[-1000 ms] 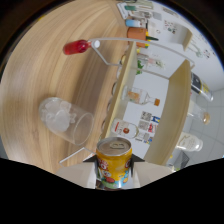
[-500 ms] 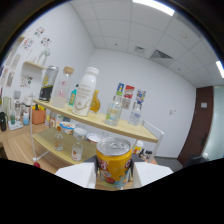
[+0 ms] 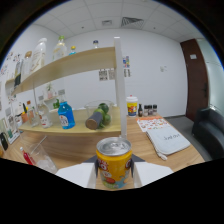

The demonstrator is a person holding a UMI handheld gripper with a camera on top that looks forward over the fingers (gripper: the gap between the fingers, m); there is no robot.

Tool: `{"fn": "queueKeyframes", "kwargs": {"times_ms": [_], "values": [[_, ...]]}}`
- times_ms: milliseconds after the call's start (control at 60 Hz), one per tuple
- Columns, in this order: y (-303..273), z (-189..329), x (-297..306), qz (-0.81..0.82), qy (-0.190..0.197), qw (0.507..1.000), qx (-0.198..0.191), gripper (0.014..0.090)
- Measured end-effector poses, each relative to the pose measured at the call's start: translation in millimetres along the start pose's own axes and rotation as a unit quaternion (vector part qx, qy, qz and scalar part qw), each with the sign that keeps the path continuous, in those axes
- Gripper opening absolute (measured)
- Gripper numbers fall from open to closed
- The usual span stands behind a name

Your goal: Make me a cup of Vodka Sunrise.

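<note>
My gripper [image 3: 114,172] is shut on a yellow-orange drink can [image 3: 114,162], held upright between the fingers with its silver top toward the camera. Beyond the can, a clear plastic cup [image 3: 40,155] lies on the wooden table [image 3: 80,145] to the left, with something red beside it. A white pole [image 3: 119,87] rises just behind the can. A blue bottle [image 3: 65,115] and a clear container with green limes [image 3: 101,116] stand on the lower shelf.
Wooden shelves [image 3: 70,62] carry several bottles on the left. A yellow tub [image 3: 132,106] and small dark bottles [image 3: 148,110] stand at the far end. A white bag [image 3: 165,137] lies on the table to the right. A dark door [image 3: 194,75] and a sofa [image 3: 209,127] lie beyond.
The view has swung from looking down at the table, up across the shelves, to a level look along the table. The can has stayed in the fingers throughout.
</note>
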Motion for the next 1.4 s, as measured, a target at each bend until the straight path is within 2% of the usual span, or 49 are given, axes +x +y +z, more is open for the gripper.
{"fn": "queueKeyframes", "kwargs": {"times_ms": [333, 650, 767, 833, 883, 983, 1050, 1233, 1400], "values": [[74, 29, 12, -0.008, 0.002, 0.997, -0.081, 0.0512], [76, 22, 10, -0.042, 0.012, 0.996, -0.072, 0.0533], [83, 17, 12, -0.037, 0.019, 0.996, -0.084, 0.0541], [82, 13, 16, -0.033, 0.029, 0.995, -0.086, 0.058], [78, 8, 17, -0.036, 0.036, 0.995, -0.087, 0.0639], [58, -7, 13, -0.047, 0.045, 0.995, -0.077, 0.0869], [38, -21, 6, -0.055, 0.048, 0.995, -0.069, 0.0856], [-36, -69, -42, -0.046, 0.049, 0.998, -0.013, 0.0856], [-66, -101, -108, -0.035, 0.031, 0.999, 0.007, 0.0858]]}}
